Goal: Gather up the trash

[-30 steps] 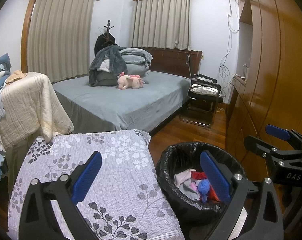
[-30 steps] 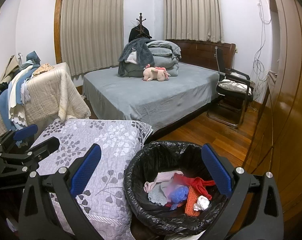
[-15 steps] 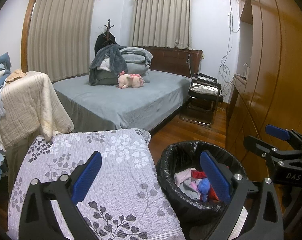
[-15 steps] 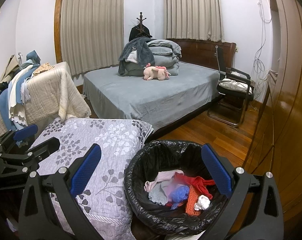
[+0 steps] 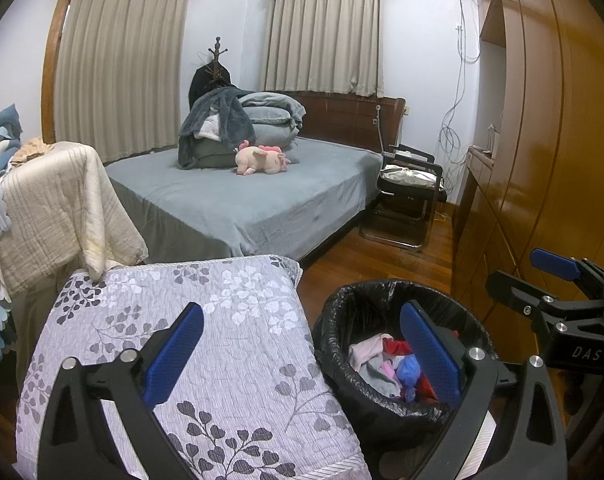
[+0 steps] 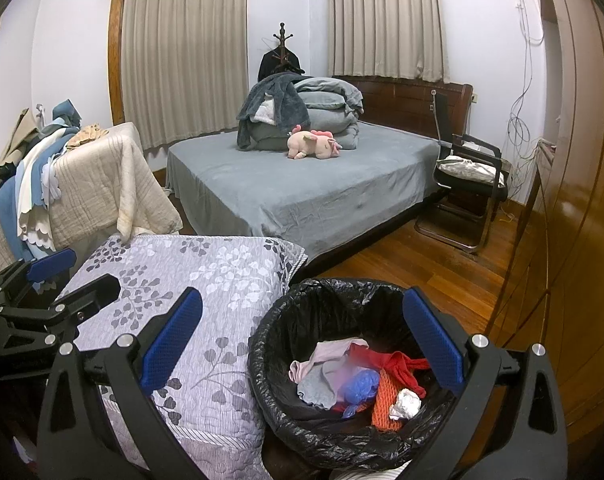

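A bin lined with a black bag (image 6: 321,292) stands on the wooden floor, right of a floral quilt. It holds pink, grey and red cloth, a blue plastic wad (image 6: 359,384), orange mesh and a crumpled white paper (image 6: 405,405). My right gripper (image 6: 302,302) hovers open over the bin's near side with nothing in it. My left gripper (image 5: 302,316) is open and empty, straddling the quilt's edge and the bin (image 5: 365,300). Each gripper shows in the other's view: the left gripper (image 6: 78,276) at the left, the right gripper (image 5: 525,276) at the right.
The floral quilt (image 5: 206,320) covers a raised surface left of the bin. Beyond lie a grey bed (image 5: 242,200) with a pink plush toy (image 5: 262,160), a black chair (image 5: 409,184) and a draped beige blanket (image 5: 58,200). A wooden wardrobe (image 5: 541,160) walls the right.
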The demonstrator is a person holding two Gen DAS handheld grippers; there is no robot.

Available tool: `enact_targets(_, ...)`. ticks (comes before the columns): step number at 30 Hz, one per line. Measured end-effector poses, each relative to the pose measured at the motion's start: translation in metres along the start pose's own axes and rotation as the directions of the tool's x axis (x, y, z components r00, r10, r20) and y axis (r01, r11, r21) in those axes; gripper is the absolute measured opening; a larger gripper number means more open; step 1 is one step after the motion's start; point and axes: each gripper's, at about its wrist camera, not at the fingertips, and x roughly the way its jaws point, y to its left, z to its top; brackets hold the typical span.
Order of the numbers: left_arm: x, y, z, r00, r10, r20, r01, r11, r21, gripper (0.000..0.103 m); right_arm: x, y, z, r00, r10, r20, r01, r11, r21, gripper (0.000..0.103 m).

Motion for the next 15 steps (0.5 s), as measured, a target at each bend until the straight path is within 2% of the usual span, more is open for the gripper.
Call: enact_targets(15,-0.0050,0.0016,-0.0074,1.000,-0.003,-0.006,0.003,1.000,-0.005,0.097,0.0013,0.0016,-0.0081,1.000,-0.002,-0.008,0.002,1.000,0.002,0.098)
